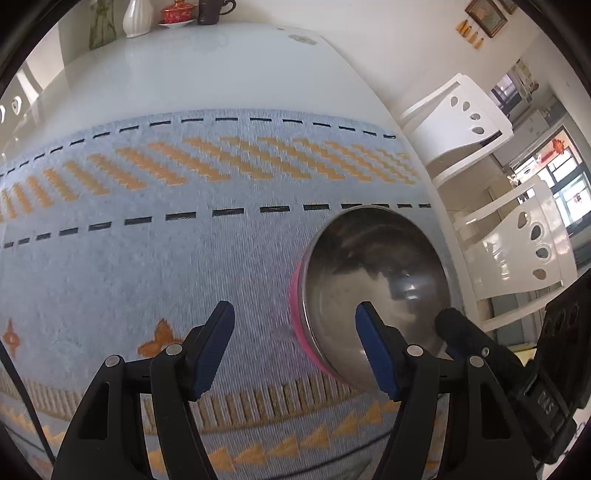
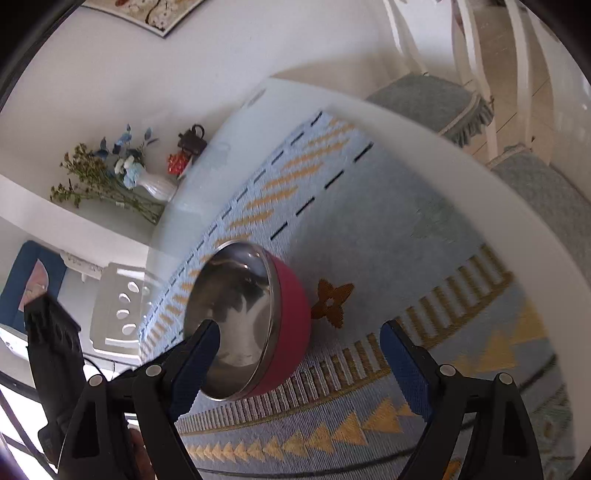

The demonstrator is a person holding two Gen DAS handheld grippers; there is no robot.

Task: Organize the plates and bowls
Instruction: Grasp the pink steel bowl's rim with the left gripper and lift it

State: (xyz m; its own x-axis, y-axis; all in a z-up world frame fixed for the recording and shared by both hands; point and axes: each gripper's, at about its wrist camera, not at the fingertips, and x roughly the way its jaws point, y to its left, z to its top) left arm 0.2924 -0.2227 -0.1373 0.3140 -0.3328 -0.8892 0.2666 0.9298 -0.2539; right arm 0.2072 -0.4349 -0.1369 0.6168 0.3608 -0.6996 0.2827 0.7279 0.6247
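A bowl with a steel inside and a pink outside (image 1: 376, 291) sits on the blue patterned cloth (image 1: 147, 258) at the right in the left wrist view. It also shows in the right wrist view (image 2: 251, 321), left of centre. My left gripper (image 1: 295, 350) is open and empty; its right finger (image 1: 376, 354) stands in front of the bowl. My right gripper (image 2: 299, 365) is open, its left finger (image 2: 199, 358) in front of the bowl's steel inside and its right finger outside the pink wall. The right gripper's black finger also shows beside the bowl in the left wrist view (image 1: 461, 332).
A white vase (image 1: 138, 18), a red lidded cup (image 1: 177, 14) and a dark mug (image 1: 212, 11) stand at the table's far end. White chairs (image 1: 465, 125) stand along the right side. A large pale blurred rim (image 2: 480, 192) arcs across the right wrist view.
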